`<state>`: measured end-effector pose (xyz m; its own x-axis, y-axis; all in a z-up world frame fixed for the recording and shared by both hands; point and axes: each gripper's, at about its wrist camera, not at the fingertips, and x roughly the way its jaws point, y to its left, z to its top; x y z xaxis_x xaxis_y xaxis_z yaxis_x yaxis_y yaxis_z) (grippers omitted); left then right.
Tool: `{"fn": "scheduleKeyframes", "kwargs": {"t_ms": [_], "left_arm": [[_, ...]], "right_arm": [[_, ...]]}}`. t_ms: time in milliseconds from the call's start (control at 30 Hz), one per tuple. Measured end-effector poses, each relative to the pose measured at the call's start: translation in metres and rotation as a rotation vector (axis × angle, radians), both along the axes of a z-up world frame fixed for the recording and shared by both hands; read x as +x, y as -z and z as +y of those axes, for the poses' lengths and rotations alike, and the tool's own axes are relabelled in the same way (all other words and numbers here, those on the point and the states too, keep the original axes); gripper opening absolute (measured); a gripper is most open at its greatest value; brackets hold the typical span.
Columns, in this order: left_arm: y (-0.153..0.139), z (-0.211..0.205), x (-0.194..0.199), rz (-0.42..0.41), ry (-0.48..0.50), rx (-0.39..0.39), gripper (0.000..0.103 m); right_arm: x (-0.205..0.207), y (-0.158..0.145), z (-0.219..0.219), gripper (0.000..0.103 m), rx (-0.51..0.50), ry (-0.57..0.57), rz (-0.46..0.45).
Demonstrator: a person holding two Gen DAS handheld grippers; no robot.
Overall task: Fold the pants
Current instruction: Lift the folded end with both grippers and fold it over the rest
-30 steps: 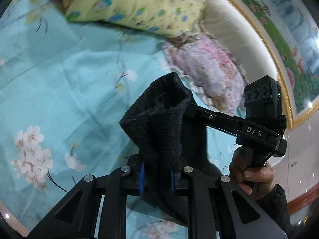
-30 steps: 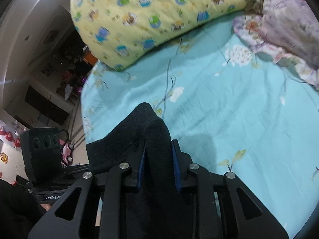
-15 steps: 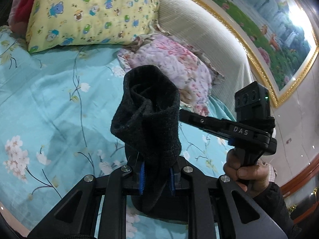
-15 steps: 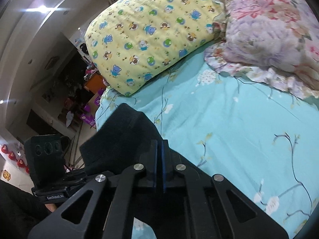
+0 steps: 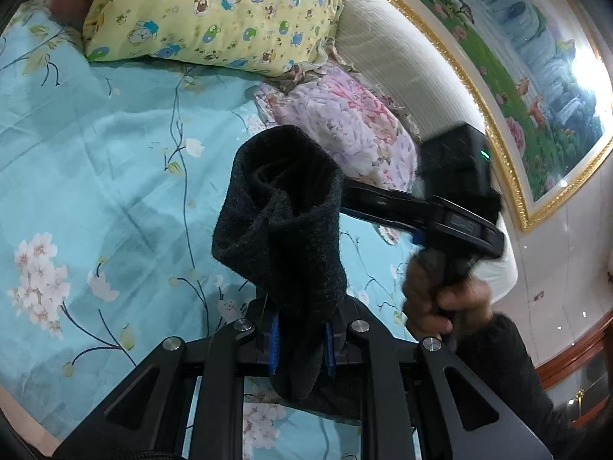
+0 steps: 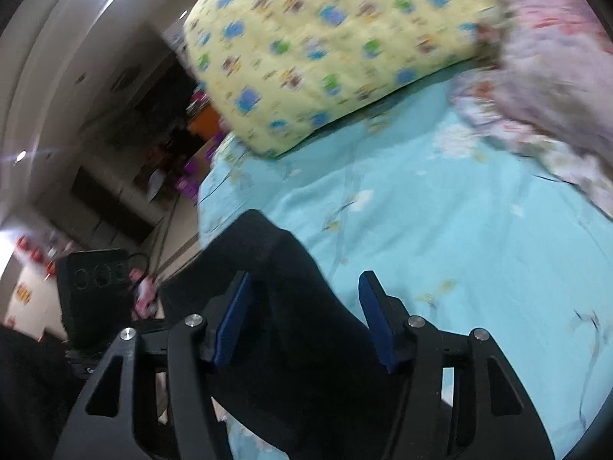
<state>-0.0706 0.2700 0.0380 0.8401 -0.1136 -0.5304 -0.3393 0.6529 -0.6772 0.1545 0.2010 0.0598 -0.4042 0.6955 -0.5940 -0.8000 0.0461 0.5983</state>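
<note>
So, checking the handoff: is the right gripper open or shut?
Open. Right gripper has just been opening; its blue fingers stand apart, the black pants loose between them.

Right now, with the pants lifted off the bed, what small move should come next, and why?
Probably close the right gripper again on the black pants: its jaws have just been opening and stand apart around the cloth, while the left gripper alone pinches the bunched pants above the bedsheet.

On the bed lie two pillows: one yellow cartoon-print pillow [image 5: 214,15] at far left and one pink floral pillow [image 5: 345,126] at right. There is one black fleece pants [image 5: 283,230] and two black two-finger grippers, left [image 5: 300,341] and right [image 6: 306,322].
</note>
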Motion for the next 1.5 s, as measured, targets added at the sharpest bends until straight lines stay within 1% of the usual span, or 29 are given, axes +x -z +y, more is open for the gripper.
{"fn": "scheduleKeyframes", "kwargs": {"t_ms": [100, 133, 200, 267, 333, 500, 633, 767, 900, 1000, 1033, 1267, 1433, 1500], "left_arm": [[0.0, -0.001, 0.0, -0.002, 0.007, 0.003, 0.016], [0.001, 0.0, 0.0, -0.001, 0.007, 0.0, 0.016], [0.002, 0.003, -0.001, -0.002, 0.007, -0.009, 0.016], [0.003, 0.004, -0.001, -0.004, 0.006, -0.017, 0.016], [-0.001, 0.001, 0.001, -0.009, 0.014, -0.008, 0.016], [-0.021, -0.017, 0.005, -0.047, 0.064, 0.032, 0.016], [-0.041, -0.042, 0.013, -0.092, 0.141, 0.063, 0.016], [-0.058, -0.077, 0.027, -0.12, 0.236, 0.1, 0.016], [-0.063, -0.119, 0.044, -0.127, 0.336, 0.124, 0.016], [-0.062, -0.152, 0.057, -0.111, 0.406, 0.147, 0.016], [-0.06, -0.163, 0.061, -0.104, 0.428, 0.157, 0.016], [-0.041, -0.231, 0.083, -0.037, 0.56, 0.222, 0.016], [-0.024, -0.271, 0.096, 0.009, 0.628, 0.297, 0.016], [-0.019, -0.281, 0.1, 0.02, 0.648, 0.325, 0.016]], "right_arm": [[-0.003, 0.007, 0.022, 0.059, -0.034, -0.109, 0.013], [-0.003, 0.01, 0.028, 0.05, -0.044, -0.145, 0.027], [-0.005, 0.012, 0.032, 0.026, -0.055, -0.177, 0.021], [-0.006, 0.012, 0.031, 0.023, -0.063, -0.174, -0.001], [-0.006, 0.009, 0.025, 0.02, -0.047, -0.161, -0.007], [-0.003, -0.008, -0.007, 0.018, 0.022, -0.081, -0.02], [-0.002, -0.03, -0.047, 0.018, 0.086, 0.011, -0.041], [0.0, -0.05, -0.111, 0.017, 0.148, 0.132, -0.052], [0.002, -0.055, -0.169, 0.017, 0.176, 0.235, -0.057], [0.004, -0.049, -0.211, 0.017, 0.19, 0.312, -0.038], [0.006, -0.046, -0.217, 0.017, 0.194, 0.328, -0.03], [0.005, -0.005, -0.298, 0.017, 0.238, 0.492, 0.059], [0.001, 0.022, -0.332, 0.017, 0.246, 0.567, 0.096], [0.001, 0.033, -0.343, 0.017, 0.248, 0.599, 0.113]]}}
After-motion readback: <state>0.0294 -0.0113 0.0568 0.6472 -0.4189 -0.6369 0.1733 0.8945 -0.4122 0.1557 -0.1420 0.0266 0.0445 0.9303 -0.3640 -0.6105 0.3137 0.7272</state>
